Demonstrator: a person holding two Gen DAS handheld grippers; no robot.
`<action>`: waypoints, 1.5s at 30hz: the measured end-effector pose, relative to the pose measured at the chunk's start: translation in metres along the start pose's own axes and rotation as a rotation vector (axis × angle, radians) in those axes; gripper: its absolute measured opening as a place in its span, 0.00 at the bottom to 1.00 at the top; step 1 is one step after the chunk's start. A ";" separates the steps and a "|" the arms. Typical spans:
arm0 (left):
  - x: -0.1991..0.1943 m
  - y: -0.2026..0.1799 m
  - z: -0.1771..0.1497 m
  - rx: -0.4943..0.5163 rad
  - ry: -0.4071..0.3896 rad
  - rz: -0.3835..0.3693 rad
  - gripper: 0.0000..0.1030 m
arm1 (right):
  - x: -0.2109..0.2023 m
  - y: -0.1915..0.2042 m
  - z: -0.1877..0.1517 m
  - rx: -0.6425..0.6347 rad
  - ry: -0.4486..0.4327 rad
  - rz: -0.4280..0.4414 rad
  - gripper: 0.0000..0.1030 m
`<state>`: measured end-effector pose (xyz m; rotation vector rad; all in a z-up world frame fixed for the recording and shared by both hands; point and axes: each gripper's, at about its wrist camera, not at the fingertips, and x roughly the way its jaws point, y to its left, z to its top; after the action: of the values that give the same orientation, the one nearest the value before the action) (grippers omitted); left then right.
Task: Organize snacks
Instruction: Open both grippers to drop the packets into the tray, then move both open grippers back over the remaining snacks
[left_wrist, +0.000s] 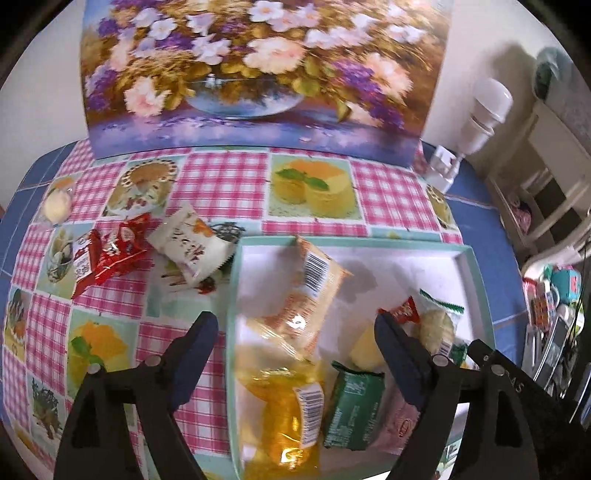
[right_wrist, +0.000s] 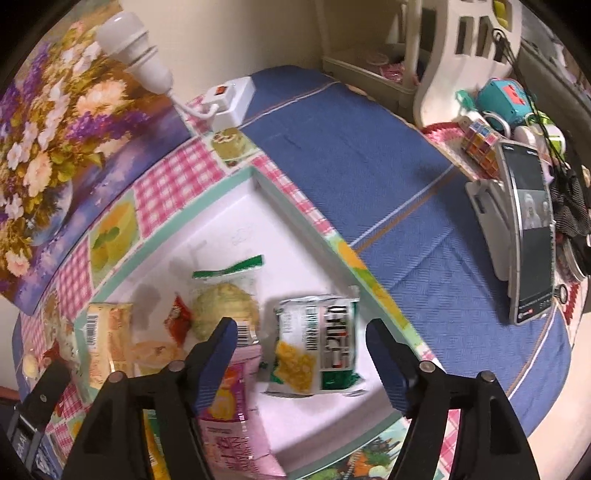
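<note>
From the left wrist camera, the left gripper (left_wrist: 295, 332) hangs above the near-left part of the mint-rimmed tray (left_wrist: 476, 280), its blue-tipped jaws spread wide with nothing between them. One finger sits over the checked tablecloth (left_wrist: 221, 181), the other over the tray's contents. Directly under the gap lies an orange packet (left_wrist: 310, 291) with a barcode, tilted, and nearer the camera a clear yellow packet (left_wrist: 284, 410). Beside that is a green packet (left_wrist: 352, 406), then a pink one (left_wrist: 400, 421) partly behind the finger. Toward the tray's right side are a small red sweet (left_wrist: 404, 314) and a round pale biscuit in a green-edged wrapper (left_wrist: 437, 325). Out on the cloth, left of the tray, a red packet (left_wrist: 110, 254) and a white packet (left_wrist: 192, 247) lie just beside each other; a small pale wrapped piece (left_wrist: 57, 205) lies further off to the left. A flower painting (left_wrist: 255, 70) leans against the wall behind.

From the right wrist camera, the right gripper (right_wrist: 301, 341) also stands wide open and empty, hovering over the tray (right_wrist: 221, 184). Between its fingers lies a green and white packet (right_wrist: 317, 354) picturing corn, flat on the tray floor near the right rim. The pink packet (right_wrist: 229, 413) runs beneath the left finger. A phone (right_wrist: 528, 236) stands propped on the blue cloth (right_wrist: 351, 147) to the right.
</note>
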<state>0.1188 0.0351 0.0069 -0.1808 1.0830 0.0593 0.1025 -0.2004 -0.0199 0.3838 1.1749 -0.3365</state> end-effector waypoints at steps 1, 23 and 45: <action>-0.001 0.003 0.000 -0.010 -0.003 0.001 0.85 | 0.000 0.002 0.000 -0.004 0.002 0.009 0.74; -0.010 0.088 0.011 -0.230 -0.031 0.043 0.85 | -0.032 0.083 -0.022 -0.175 -0.069 0.111 0.79; -0.023 0.197 0.025 -0.315 -0.054 0.133 0.85 | -0.037 0.154 -0.055 -0.307 -0.081 0.142 0.79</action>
<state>0.1033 0.2338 0.0152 -0.3886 1.0266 0.3535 0.1134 -0.0365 0.0137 0.1815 1.0932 -0.0454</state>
